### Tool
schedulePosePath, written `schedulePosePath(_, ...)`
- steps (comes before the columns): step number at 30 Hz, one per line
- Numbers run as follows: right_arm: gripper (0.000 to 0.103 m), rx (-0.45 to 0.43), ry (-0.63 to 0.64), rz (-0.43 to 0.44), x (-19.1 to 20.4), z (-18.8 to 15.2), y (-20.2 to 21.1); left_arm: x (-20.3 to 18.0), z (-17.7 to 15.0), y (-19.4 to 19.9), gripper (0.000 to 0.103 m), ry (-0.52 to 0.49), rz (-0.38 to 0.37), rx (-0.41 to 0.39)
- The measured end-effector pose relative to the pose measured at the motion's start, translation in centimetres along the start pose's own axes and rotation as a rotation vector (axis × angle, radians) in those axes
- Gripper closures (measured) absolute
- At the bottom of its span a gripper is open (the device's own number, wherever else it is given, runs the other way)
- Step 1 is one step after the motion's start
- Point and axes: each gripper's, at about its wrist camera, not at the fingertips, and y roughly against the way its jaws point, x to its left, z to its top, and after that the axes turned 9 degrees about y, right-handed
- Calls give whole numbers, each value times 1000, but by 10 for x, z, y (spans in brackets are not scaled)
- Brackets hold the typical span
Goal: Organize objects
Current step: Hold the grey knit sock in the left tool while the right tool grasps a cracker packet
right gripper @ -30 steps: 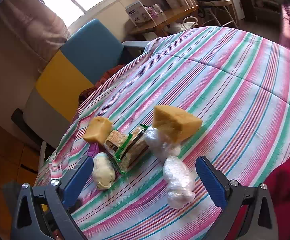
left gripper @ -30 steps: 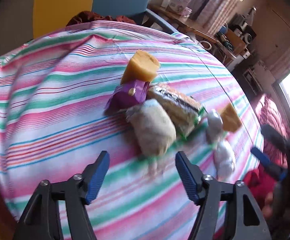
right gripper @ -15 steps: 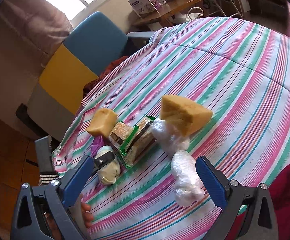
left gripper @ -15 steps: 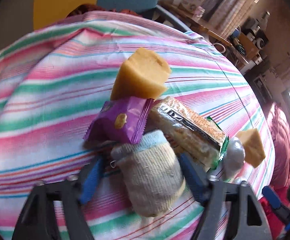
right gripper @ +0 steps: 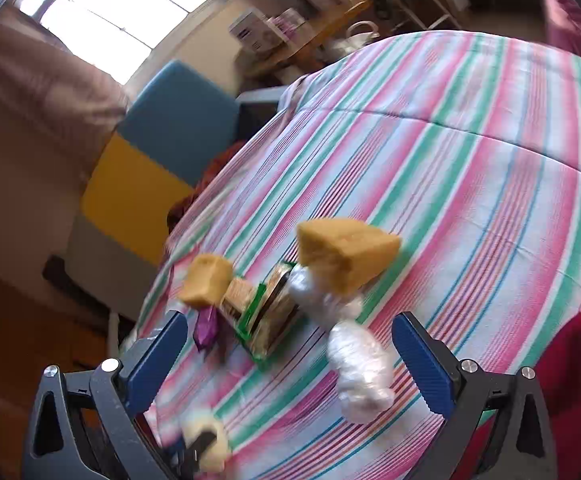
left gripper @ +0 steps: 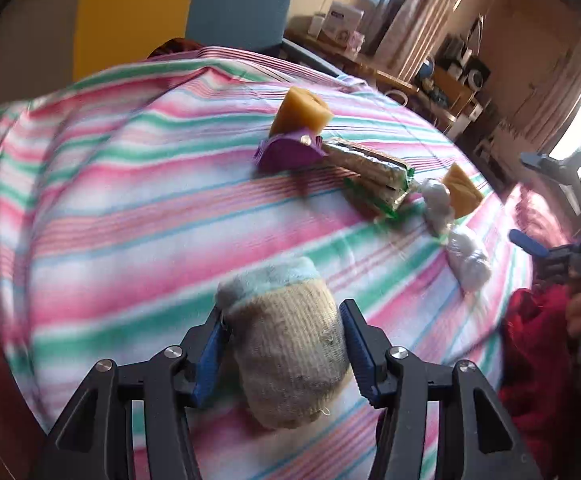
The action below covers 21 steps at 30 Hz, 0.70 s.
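Left gripper [left gripper: 284, 344] clamped on a rolled sock [left gripper: 290, 344], off the striped cloth [left gripper: 130, 208].

From the left wrist, the other things lie in a row toward 1 o'clock: a sponge [left gripper: 300, 114], purple packet [left gripper: 288, 152], cracker pack [left gripper: 374, 172], which seems to hold biscuits though blur hides detail, two plastic-wrapped bundles [left gripper: 468, 260] and a second sponge [left gripper: 462, 196]. The right gripper [right gripper: 290, 354] stands wide apart with nothing between its fingers, the nearer bundle at its 12 o'clock.
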Motion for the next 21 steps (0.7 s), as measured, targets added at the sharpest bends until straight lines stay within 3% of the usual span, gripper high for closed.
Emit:
schedulePosePath(4, 0, 26, 70, -3, 16, -2, -5, 1, -4, -2, 50, -3, -36, -21)
schedulePosePath(10, 0, 201, 403, 10, 81, -17, -39, 0, -7, -2, 50, -11, -54, -32)
schedulePosePath(14, 0, 319, 643, -44, 124, -12, -83, 1, -8, -2, 50, -1, -66, -35)
schedulePosePath(21, 0, 535, 873, -182, 152, 2, -168, 6, -9, -4, 50, 19, -91, -42)
